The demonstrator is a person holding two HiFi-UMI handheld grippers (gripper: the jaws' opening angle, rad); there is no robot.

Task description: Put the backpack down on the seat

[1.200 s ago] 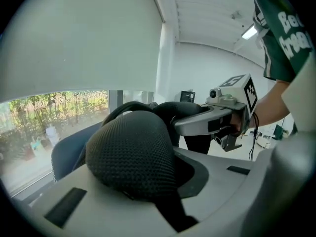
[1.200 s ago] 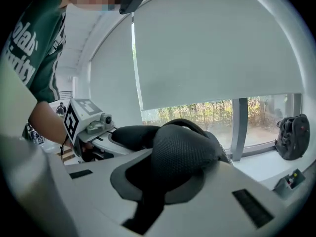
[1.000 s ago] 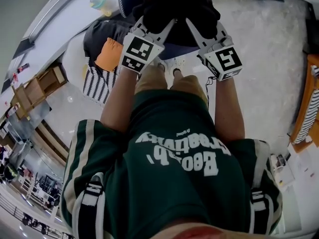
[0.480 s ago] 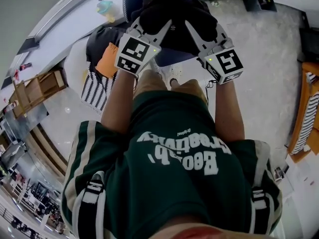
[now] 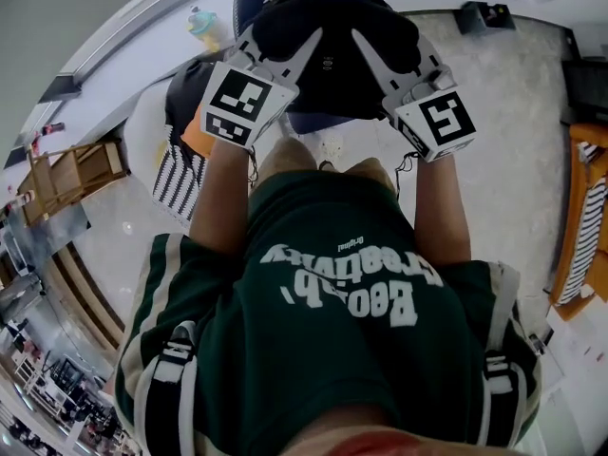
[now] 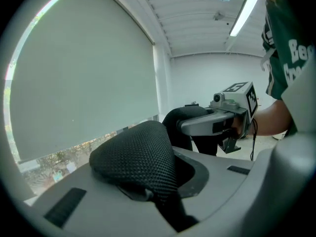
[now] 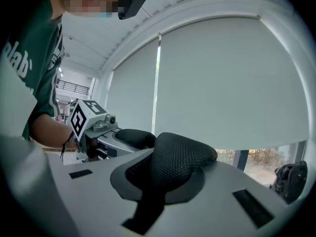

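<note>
Left tongs [image 5: 283, 34] and right tongs [image 5: 391, 38] clamp backpack [image 5: 332, 60] over seat [image 5: 312, 122] edge.

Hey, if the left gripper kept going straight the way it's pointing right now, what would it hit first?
The left gripper has its jaws shut on the backpack strap, so the strap would travel with it. Past that it faces the grey window blind. Nothing else seems to stand between, though depth is hard to judge.
</note>
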